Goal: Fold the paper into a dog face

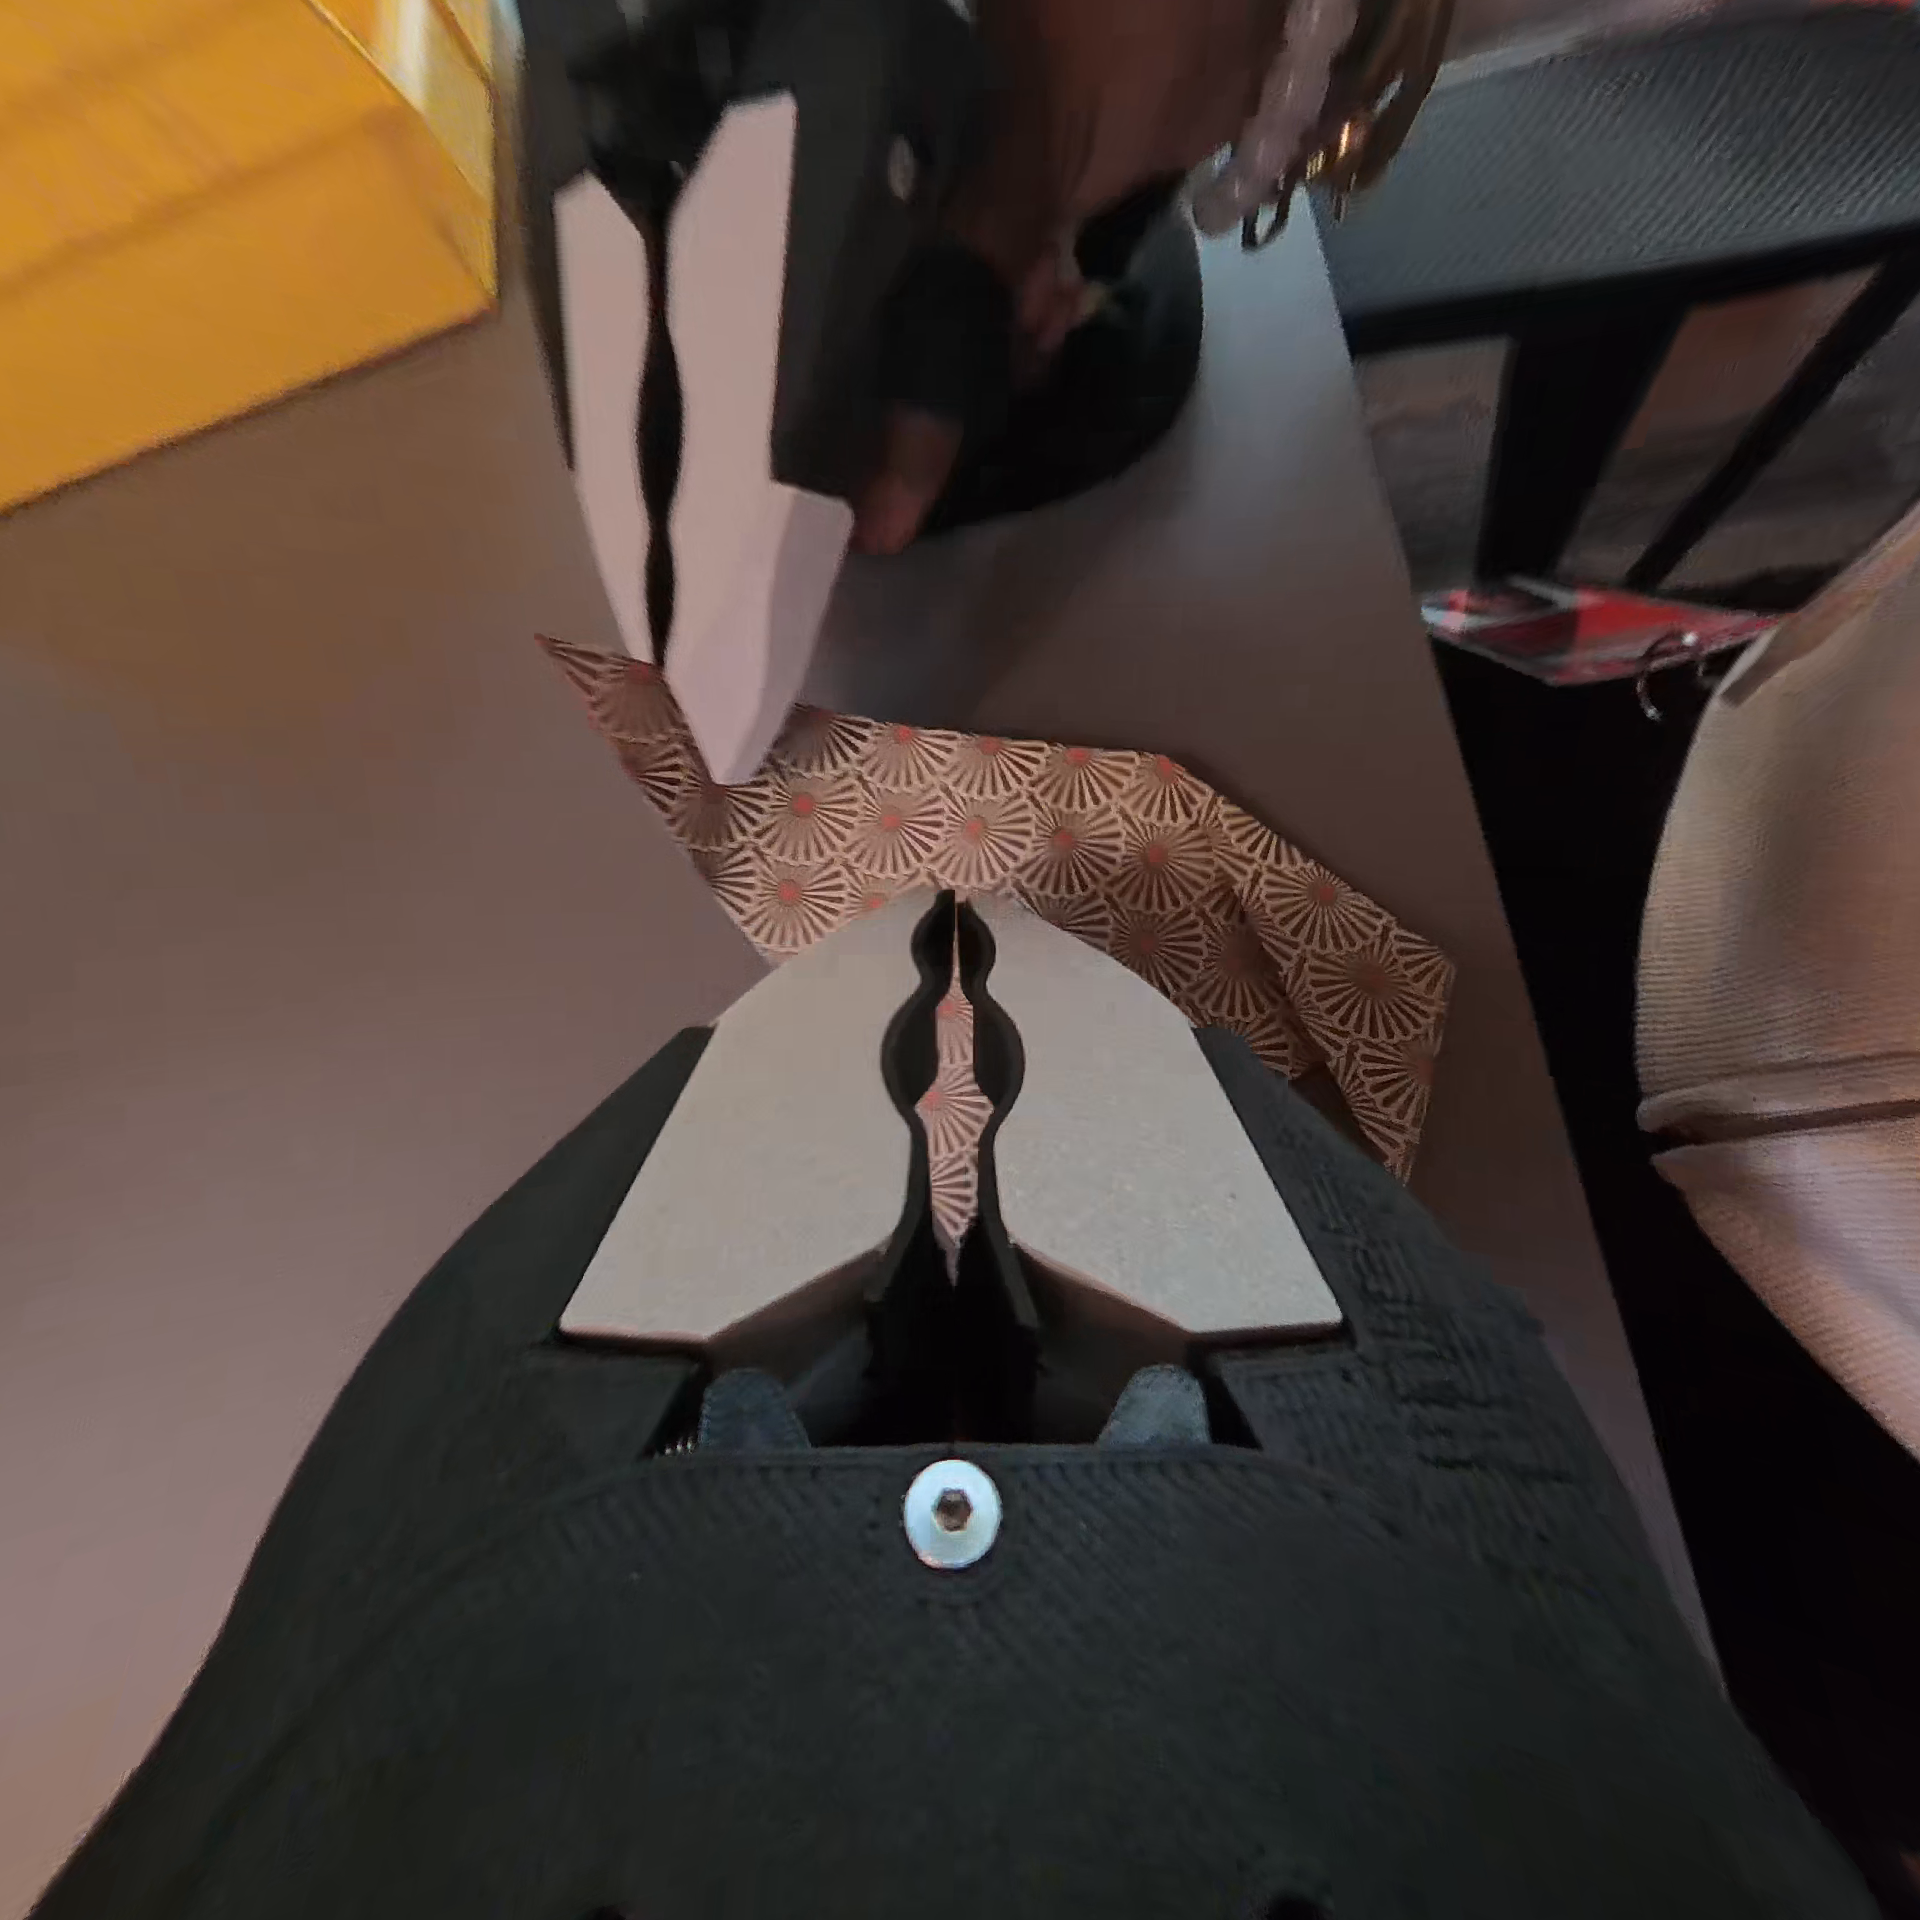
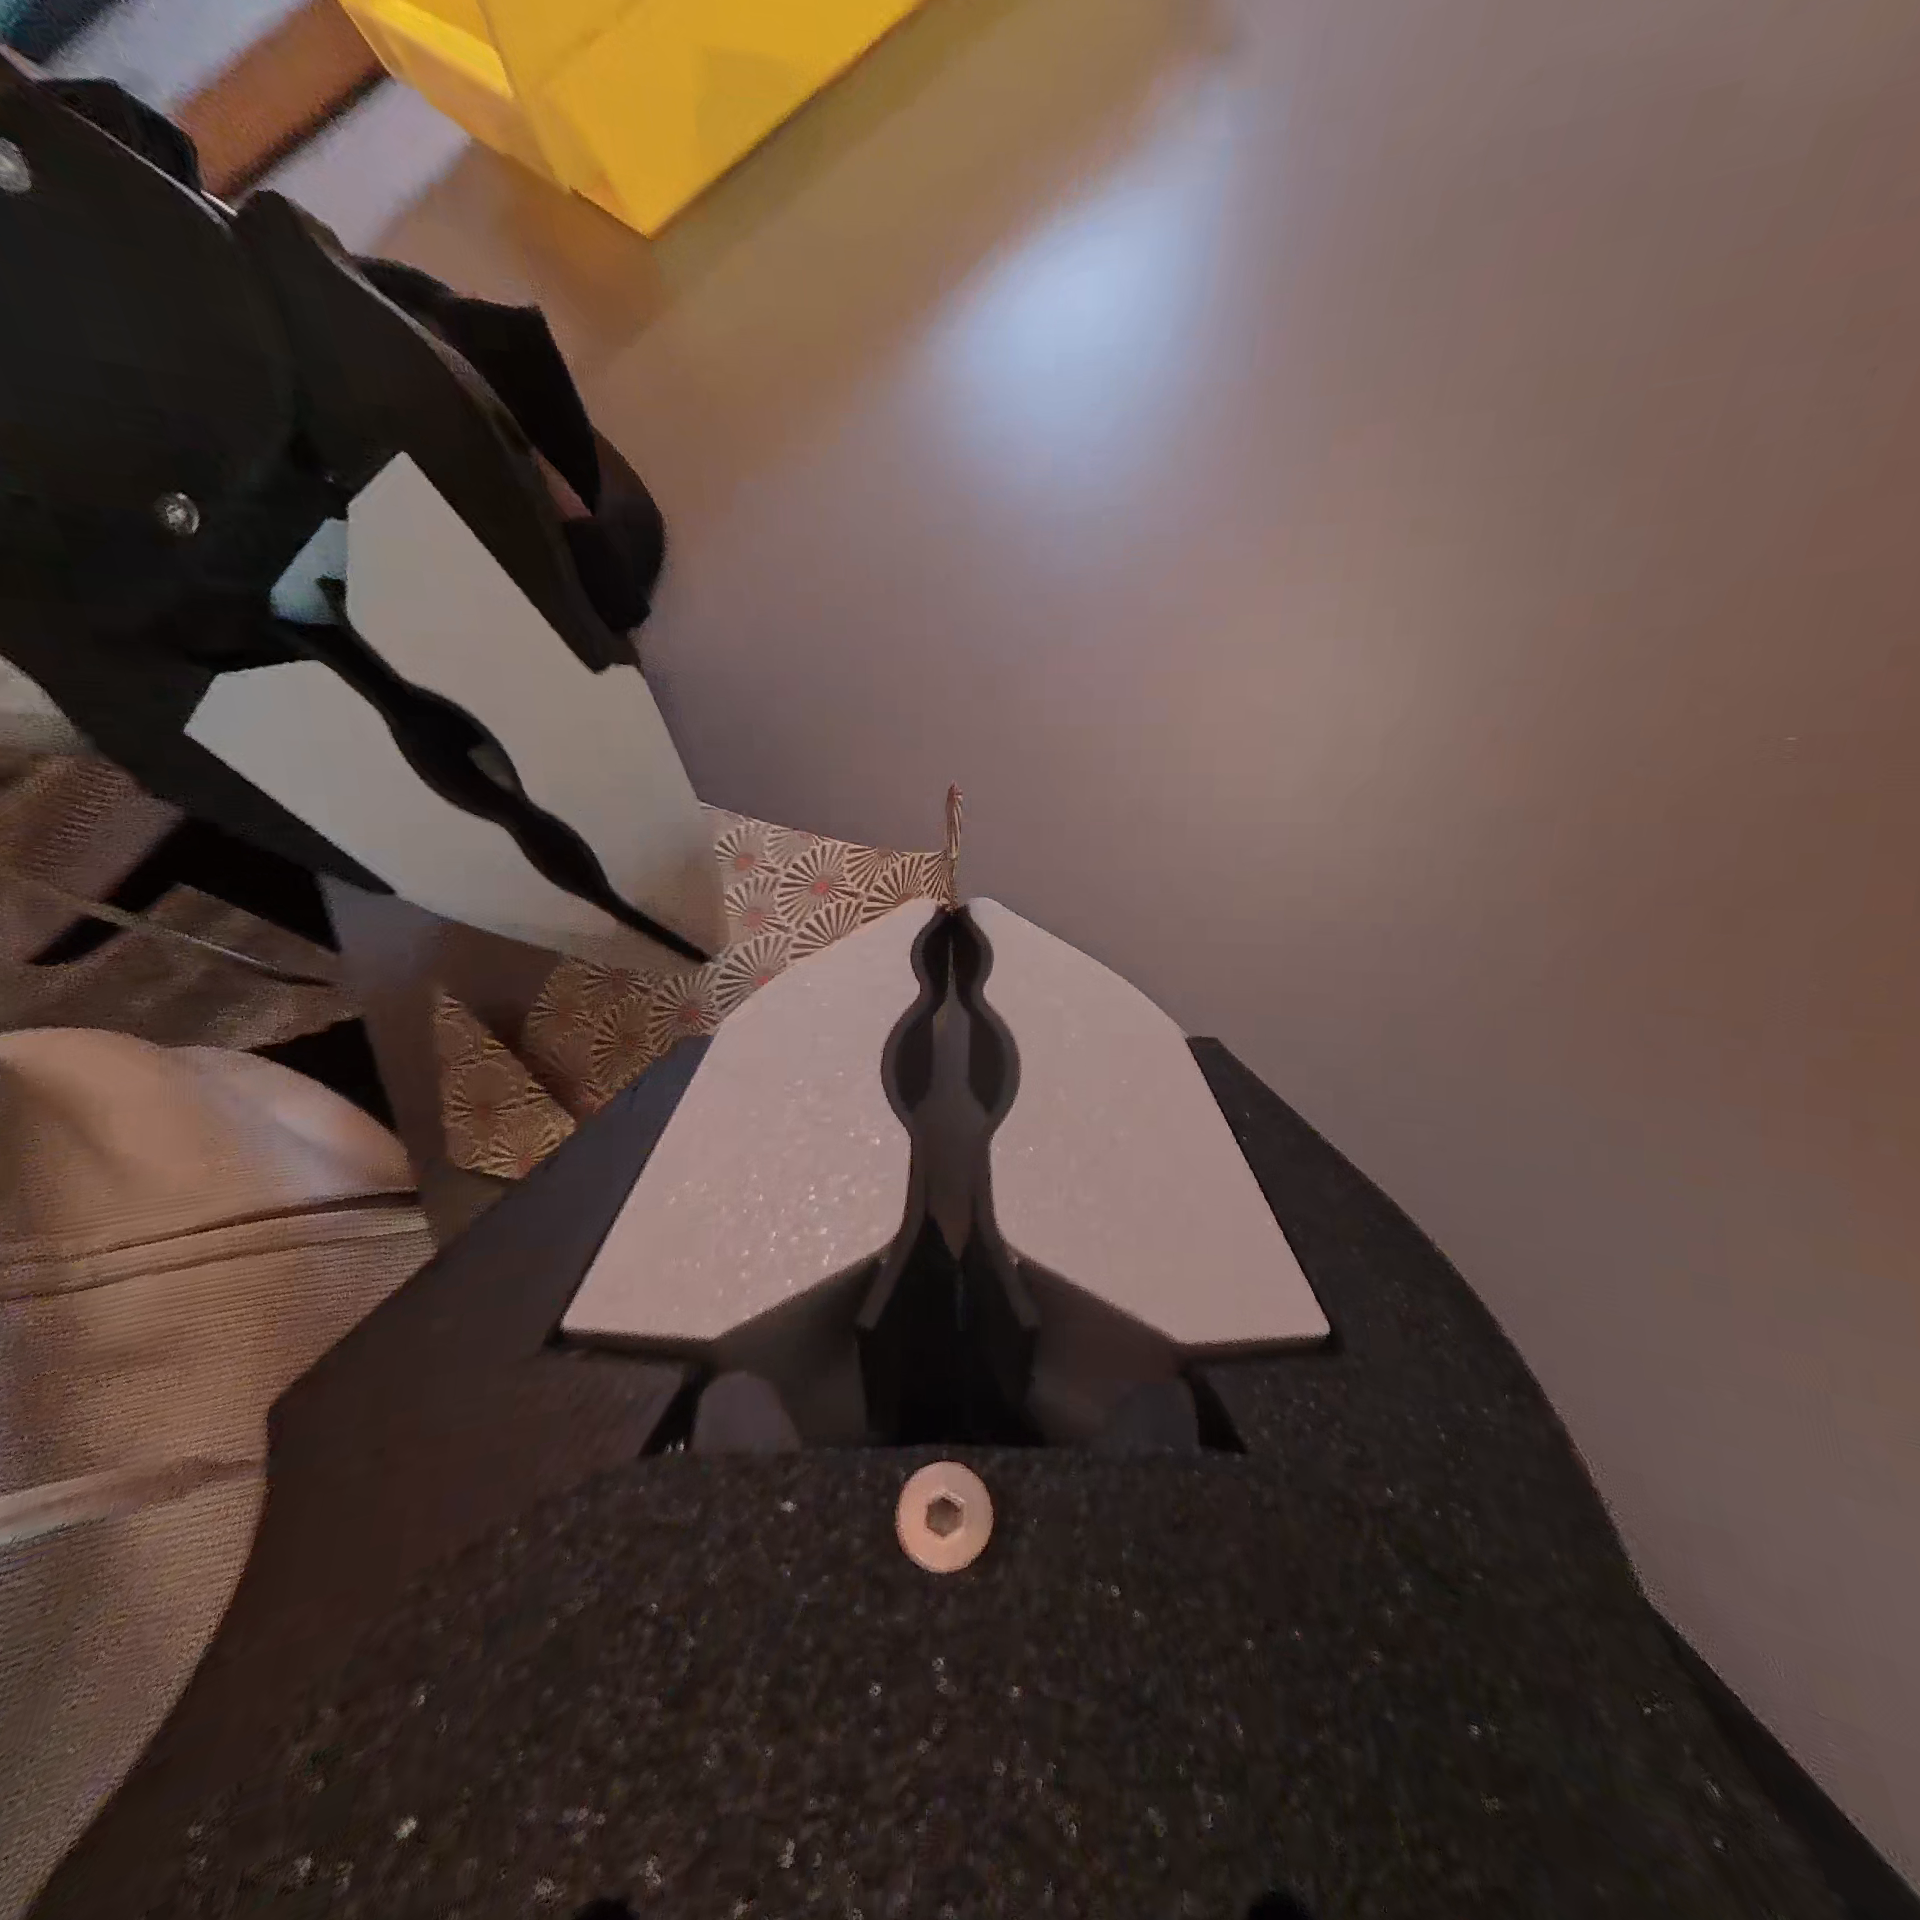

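The paper [image 1: 987, 821] is brown and cream with a fan pattern and red dots. It is partly folded and lifted off the grey-brown table [image 1: 312, 935]. My left gripper [image 1: 954, 906] is shut on its near edge, and paper shows in the gap between the fingers. My right gripper [image 1: 717, 753] comes down from above and is shut on the paper's far left corner. In the right wrist view, the right gripper [image 2: 954, 906] pinches a thin paper edge [image 2: 953, 831] that sticks up past its tips. The left gripper [image 2: 691, 948] holds the paper [image 2: 810, 873] just to its left.
A yellow box [image 1: 208, 229] stands at the table's far left and also shows in the right wrist view [image 2: 623, 94]. The table edge [image 1: 1455, 831] runs along the right. Beyond it are a black chair [image 1: 1662, 156], a red patterned item [image 1: 1558, 629] and beige cloth [image 1: 1787, 935]. There is about 6 cm between the tips of the two grippers.
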A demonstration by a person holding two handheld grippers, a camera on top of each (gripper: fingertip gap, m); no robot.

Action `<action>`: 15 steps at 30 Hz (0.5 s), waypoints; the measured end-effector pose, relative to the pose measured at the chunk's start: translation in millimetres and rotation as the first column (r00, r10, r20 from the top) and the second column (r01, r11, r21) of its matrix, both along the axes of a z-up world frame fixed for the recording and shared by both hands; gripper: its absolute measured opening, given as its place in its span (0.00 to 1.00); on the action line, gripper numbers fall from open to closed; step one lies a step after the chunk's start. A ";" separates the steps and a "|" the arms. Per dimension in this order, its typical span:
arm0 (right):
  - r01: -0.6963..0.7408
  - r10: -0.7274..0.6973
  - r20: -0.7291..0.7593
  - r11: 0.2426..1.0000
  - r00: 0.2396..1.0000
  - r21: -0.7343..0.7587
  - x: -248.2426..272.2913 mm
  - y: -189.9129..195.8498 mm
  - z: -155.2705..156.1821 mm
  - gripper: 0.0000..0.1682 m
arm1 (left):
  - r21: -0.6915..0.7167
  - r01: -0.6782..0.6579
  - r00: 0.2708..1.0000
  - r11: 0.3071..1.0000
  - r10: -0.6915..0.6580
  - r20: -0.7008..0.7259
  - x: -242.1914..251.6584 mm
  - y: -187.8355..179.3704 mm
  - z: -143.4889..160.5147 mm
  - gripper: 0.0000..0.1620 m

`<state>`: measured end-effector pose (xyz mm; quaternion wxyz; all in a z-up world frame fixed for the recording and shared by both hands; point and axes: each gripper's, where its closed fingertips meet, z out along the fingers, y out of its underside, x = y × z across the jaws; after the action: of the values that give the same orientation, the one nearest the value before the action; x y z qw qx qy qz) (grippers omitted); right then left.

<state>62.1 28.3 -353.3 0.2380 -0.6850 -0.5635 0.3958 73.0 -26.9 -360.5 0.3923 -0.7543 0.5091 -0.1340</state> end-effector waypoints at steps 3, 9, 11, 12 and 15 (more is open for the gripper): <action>0.039 -0.047 0.063 0.993 0.997 0.115 1.2 5.3 -7.5 0.00 | -0.049 0.006 0.996 0.999 -0.010 -0.091 1.3 -0.5 -18.2 0.00; 0.121 -0.179 0.100 0.900 0.979 0.420 -7.0 11.9 -11.2 0.01 | -0.027 -0.007 0.998 1.000 0.006 -0.062 20.4 1.4 -21.5 0.00; 0.097 -0.185 0.119 0.849 0.976 0.520 -10.9 9.1 -15.8 0.01 | -0.036 -0.008 1.000 0.999 0.007 -0.026 24.1 1.7 -21.2 0.00; 0.074 -0.179 0.123 0.808 0.976 0.585 -12.3 8.7 -16.1 0.01 | -0.036 -0.025 0.999 0.999 0.025 -0.026 19.5 3.8 -19.6 0.00; -0.004 -0.119 0.115 0.676 0.986 0.737 -16.2 5.8 -10.0 0.00 | 0.031 -0.104 0.993 0.994 0.103 0.054 -4.8 15.6 7.2 0.00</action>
<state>45.9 34.1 -363.2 0.4612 -0.5775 -0.6695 0.0750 68.2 -11.3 -353.3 0.4247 -0.7691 0.4611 -0.1244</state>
